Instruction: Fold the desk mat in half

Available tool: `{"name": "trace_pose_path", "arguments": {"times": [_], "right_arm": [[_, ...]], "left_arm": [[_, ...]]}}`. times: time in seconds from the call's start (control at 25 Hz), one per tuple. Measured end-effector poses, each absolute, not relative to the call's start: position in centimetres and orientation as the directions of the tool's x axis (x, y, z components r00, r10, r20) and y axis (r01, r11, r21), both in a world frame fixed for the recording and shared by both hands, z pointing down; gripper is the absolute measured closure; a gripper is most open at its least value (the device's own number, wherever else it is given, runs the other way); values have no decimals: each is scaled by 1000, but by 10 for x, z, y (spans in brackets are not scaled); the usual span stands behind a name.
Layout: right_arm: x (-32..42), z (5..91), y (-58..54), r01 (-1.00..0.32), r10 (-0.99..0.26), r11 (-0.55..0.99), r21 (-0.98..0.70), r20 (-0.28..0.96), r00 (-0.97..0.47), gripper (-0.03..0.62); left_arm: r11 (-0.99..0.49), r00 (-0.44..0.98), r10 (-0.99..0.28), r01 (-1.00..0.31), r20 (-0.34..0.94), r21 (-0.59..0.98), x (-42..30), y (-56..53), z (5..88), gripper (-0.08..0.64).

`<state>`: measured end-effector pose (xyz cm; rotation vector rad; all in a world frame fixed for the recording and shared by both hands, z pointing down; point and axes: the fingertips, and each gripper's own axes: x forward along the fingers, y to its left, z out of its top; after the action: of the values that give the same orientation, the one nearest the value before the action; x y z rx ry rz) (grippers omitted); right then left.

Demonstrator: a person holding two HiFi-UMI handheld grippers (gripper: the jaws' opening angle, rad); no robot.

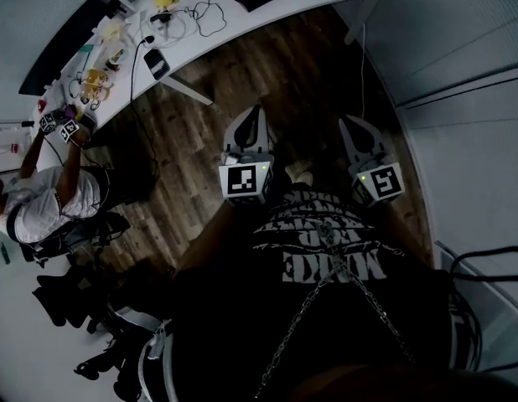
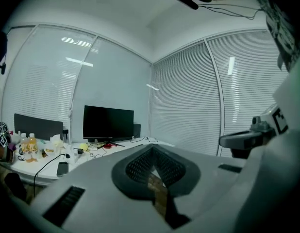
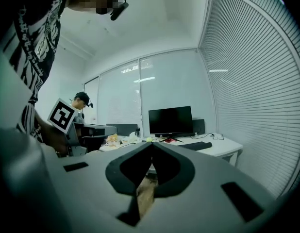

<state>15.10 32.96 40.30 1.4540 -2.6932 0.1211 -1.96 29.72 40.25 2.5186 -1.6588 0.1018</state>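
Both pairs of jaws closed on nothing, we hold left gripper [image 1: 258, 112] and right gripper [image 1: 349, 122] side by side, well apart from the desk [image 1: 235, 22].

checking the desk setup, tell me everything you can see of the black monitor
The black monitor is a wide flat screen, dark all over, standing upright on a low foot at the back of the white desk, before the glass wall. A dark box stands close beside it.
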Motion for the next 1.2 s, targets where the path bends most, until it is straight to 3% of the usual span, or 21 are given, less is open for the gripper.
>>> {"name": "trace_pose_path", "arguments": {"times": [0.32,0.6,1.2], "right_arm": [[137,408,299,-837,-833,547,-10,94,-545,592],[79,406,154,-820,-812,572,-5,132,-568,592],[24,397,78,-835,-831,548,48,148,-536,592]], "left_arm": [[-455,458,-885,-889,83,48,-9,260,406,559],[-472,475,-879,-879,44,73,-55,118,404,560],[-463,472,-879,-878,65,121,-121,35,408,560]]}}
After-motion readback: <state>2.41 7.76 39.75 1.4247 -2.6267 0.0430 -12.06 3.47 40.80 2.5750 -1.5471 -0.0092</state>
